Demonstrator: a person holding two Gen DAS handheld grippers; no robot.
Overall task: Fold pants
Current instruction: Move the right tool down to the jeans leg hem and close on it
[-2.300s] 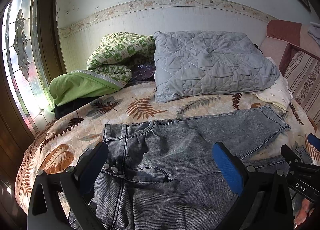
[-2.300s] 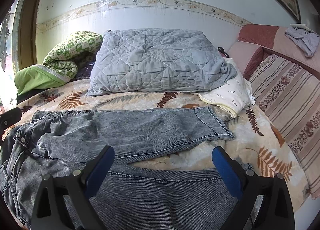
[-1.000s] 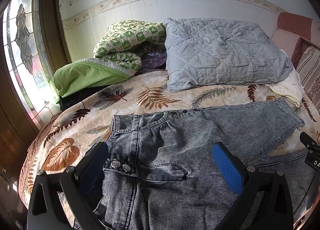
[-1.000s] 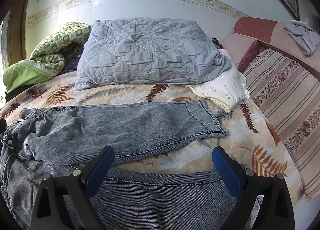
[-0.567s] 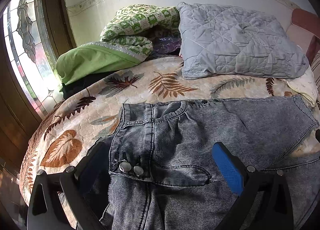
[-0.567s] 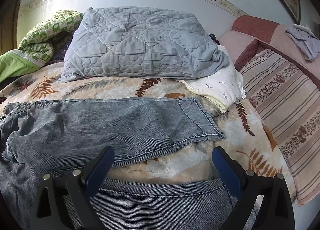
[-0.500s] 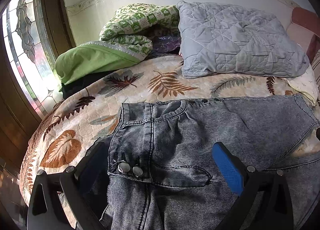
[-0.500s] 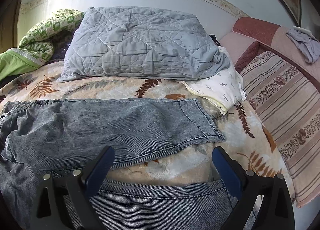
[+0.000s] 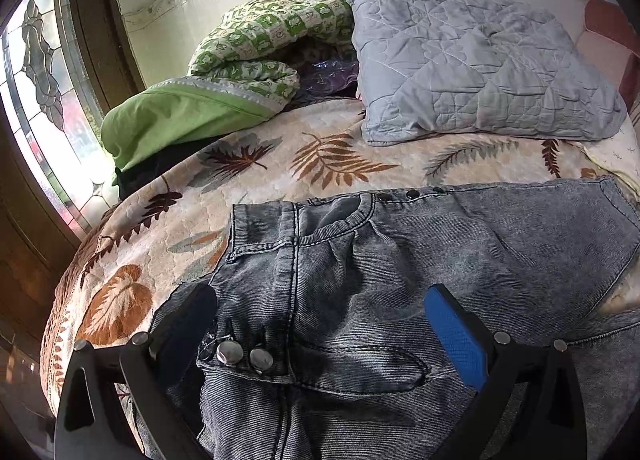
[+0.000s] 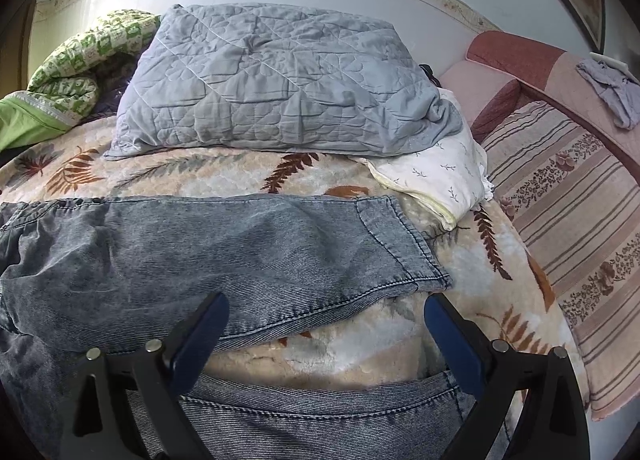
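- the grey denim pants [image 9: 400, 260] lie spread on the leaf-patterned blanket [image 9: 328, 156], with the waist toward the window [image 9: 36, 108] and the legs going to the sofa [image 10: 568, 188].
- the left gripper [image 9: 320, 324] hangs over the waist part; its jaws are wide apart and hold nothing, and two metal buttons [image 9: 244, 354] sit between them.
- the right gripper [image 10: 326, 330] is also spread wide and empty, just above the gap between the two legs, near the hem of the far leg [image 10: 400, 244].
- a grey quilted pillow [image 10: 280, 80] and a green patterned quilt [image 9: 256, 56] lie behind the pants, by the wall.
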